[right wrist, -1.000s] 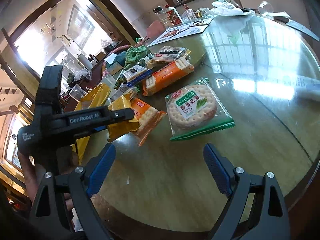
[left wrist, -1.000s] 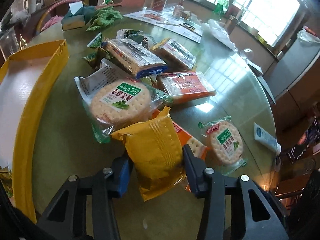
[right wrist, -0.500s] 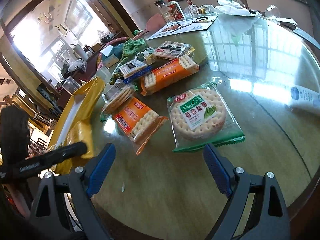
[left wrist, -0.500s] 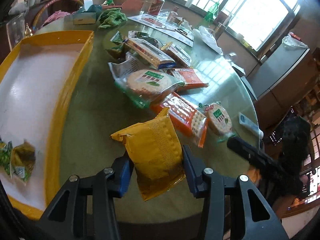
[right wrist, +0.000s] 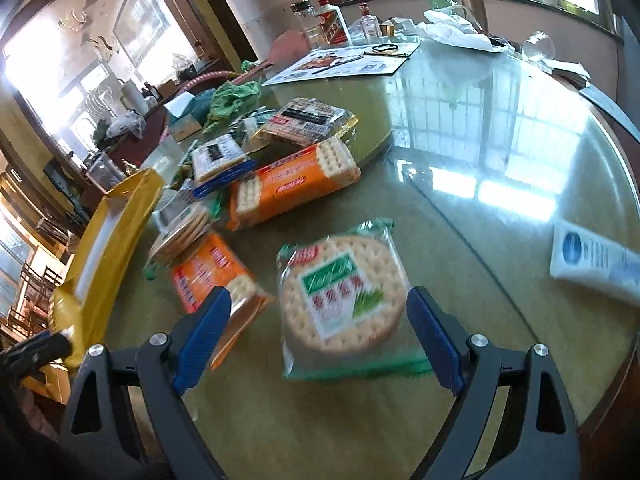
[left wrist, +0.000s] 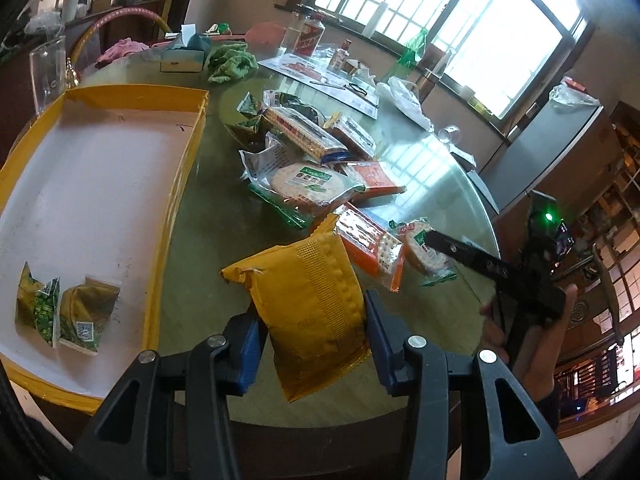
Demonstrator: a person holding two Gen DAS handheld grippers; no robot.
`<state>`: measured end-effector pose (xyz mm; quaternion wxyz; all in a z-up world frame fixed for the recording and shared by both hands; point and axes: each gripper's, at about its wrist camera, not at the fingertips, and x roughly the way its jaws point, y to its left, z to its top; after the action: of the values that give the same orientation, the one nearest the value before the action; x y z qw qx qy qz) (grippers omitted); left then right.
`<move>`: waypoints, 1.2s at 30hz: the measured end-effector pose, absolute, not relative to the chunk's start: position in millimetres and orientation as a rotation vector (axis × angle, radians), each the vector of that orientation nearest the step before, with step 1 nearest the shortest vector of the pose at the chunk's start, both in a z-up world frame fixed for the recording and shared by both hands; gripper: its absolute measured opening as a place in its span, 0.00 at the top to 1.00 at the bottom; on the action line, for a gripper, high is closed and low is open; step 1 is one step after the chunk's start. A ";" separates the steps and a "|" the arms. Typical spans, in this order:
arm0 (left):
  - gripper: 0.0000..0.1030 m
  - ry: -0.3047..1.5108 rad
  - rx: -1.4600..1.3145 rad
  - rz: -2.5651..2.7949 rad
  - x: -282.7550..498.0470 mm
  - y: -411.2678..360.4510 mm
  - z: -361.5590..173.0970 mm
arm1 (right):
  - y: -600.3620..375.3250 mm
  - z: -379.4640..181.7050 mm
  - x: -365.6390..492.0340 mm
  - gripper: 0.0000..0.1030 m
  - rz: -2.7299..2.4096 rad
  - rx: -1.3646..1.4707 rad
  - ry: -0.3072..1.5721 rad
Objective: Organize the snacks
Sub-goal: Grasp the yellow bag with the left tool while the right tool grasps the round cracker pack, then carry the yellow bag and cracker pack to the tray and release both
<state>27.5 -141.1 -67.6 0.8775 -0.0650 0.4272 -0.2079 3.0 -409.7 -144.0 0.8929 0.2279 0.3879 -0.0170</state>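
My left gripper (left wrist: 314,344) is shut on a yellow snack bag (left wrist: 308,304) and holds it above the table's near edge, right of the yellow tray (left wrist: 172,200). The tray holds three small green and gold packets (left wrist: 64,312). My right gripper (right wrist: 320,332) is open, its fingers on either side of a round cracker pack with a green label (right wrist: 340,296) that lies on the table. An orange cracker pack (right wrist: 212,276) lies just left of it. The snack pile (left wrist: 308,152) sits mid-table.
A long orange cracker pack (right wrist: 292,184) and dark-labelled packs (right wrist: 308,118) lie further back. A white tube (right wrist: 592,264) lies right. Bottles (right wrist: 328,24), a leaflet (right wrist: 344,64), a green cloth (right wrist: 232,98), a tissue box (left wrist: 182,54) and a glass (left wrist: 48,72) stand at the far side.
My left gripper has pulled back and up toward the tray with the yellow bag. My right gripper has moved forward and down, so its fingers now flank the round cracker pack.
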 end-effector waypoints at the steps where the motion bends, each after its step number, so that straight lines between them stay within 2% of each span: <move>1: 0.55 0.892 -0.137 -0.434 27.2 -140.0 -67.4 | -410.2 -144.1 6.4 0.13 -0.039 0.465 0.809; 11: 0.55 0.903 -0.146 -0.431 25.3 -133.9 -69.9 | -384.6 -158.6 10.0 0.13 -0.130 0.322 0.865; 13: 0.55 0.907 -0.143 -0.429 26.2 -135.7 -71.8 | -378.9 -159.5 6.7 0.18 -0.169 0.290 0.865; 14: 0.55 0.915 -0.145 -0.430 26.4 -136.4 -73.3 | -375.7 -159.3 5.1 0.27 -0.209 0.257 0.869; 20: 0.55 0.919 -0.139 -0.431 22.8 -137.9 -74.0 | -371.8 -161.0 -5.2 0.27 -0.248 0.230 0.851; 23: 0.55 0.913 -0.137 -0.425 23.1 -136.6 -72.2 | -378.1 -157.4 -13.9 0.27 -0.209 0.322 0.808; 29: 0.55 0.900 -0.153 -0.427 23.9 -134.0 -69.6 | -378.5 -133.1 -30.2 0.27 -0.241 0.374 0.697; 36: 0.55 0.828 -0.189 -0.434 19.6 -118.0 -45.7 | -353.9 -74.5 -47.9 0.27 -0.145 0.369 0.549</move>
<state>19.6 -118.0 -45.7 0.8885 -0.0908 0.3985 -0.2088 -47.9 -353.9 -74.5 0.9433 0.1808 0.2692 -0.0712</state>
